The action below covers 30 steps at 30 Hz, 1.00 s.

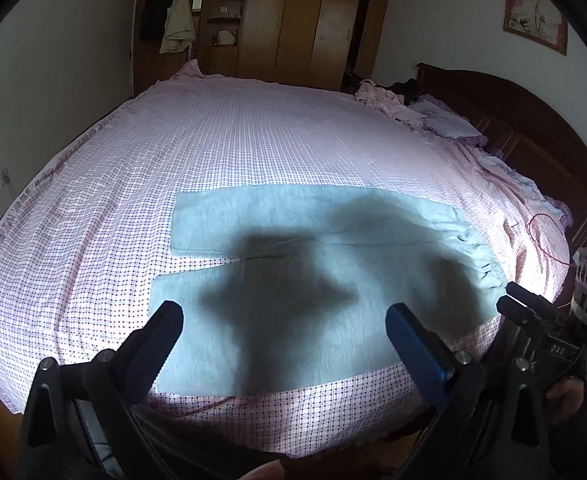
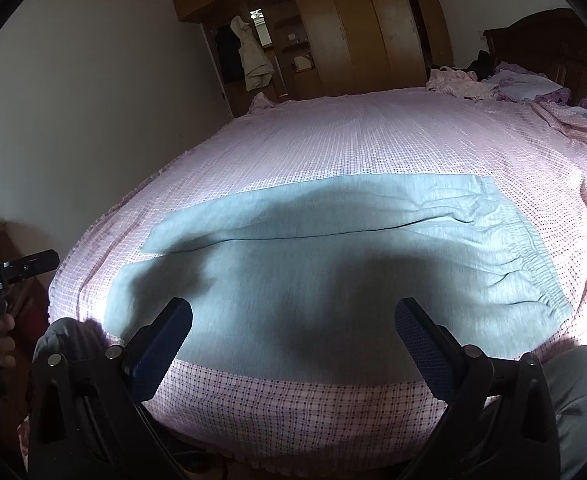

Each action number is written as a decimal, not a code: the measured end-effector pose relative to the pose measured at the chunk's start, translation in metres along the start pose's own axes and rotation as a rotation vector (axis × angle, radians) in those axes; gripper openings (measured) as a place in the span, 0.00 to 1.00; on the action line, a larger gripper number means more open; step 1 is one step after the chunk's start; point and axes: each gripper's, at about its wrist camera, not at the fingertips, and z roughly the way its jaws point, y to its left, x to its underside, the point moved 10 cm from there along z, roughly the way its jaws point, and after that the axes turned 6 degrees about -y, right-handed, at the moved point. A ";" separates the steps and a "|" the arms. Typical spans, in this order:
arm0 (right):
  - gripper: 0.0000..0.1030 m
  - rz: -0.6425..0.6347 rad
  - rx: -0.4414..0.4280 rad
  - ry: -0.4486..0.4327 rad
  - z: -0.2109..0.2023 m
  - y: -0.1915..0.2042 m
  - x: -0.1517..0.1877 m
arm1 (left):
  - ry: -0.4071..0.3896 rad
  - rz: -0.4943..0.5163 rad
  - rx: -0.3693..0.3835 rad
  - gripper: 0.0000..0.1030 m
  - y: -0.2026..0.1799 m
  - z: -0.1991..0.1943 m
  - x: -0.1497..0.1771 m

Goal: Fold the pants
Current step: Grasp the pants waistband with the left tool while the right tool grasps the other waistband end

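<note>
Grey-blue pants (image 1: 301, 280) lie flat on the pink checked bed sheet (image 1: 253, 140). The two legs run to the left and the elastic waistband (image 2: 533, 272) is at the right. My left gripper (image 1: 283, 316) hovers open over the near leg, nothing between its fingers. My right gripper (image 2: 293, 312) is open too, above the near edge of the pants close to the seat. Each gripper shows at the edge of the other's view: the right gripper (image 1: 527, 304) by the waistband, the left gripper (image 2: 29, 266) off the bed's left side. Shadows fall across the pants.
A pile of crumpled pink clothes (image 2: 457, 80) and a pillow (image 2: 525, 84) sit at the far right by the dark wooden headboard (image 1: 533, 128). A wooden wardrobe (image 1: 285, 20) stands behind the bed. A white wall runs along the left. A red thread (image 1: 541, 236) lies near the right edge.
</note>
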 end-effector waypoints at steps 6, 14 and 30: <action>0.95 0.089 -0.069 0.010 0.021 -0.010 -0.002 | 0.006 0.000 0.006 1.00 0.017 0.025 -0.006; 0.95 0.017 -0.141 0.112 0.060 -0.008 -0.006 | -0.001 0.022 -0.034 1.00 0.046 0.071 -0.028; 0.95 -0.327 -0.221 0.077 0.145 0.008 -0.032 | -0.007 0.028 0.119 1.00 0.054 0.173 -0.060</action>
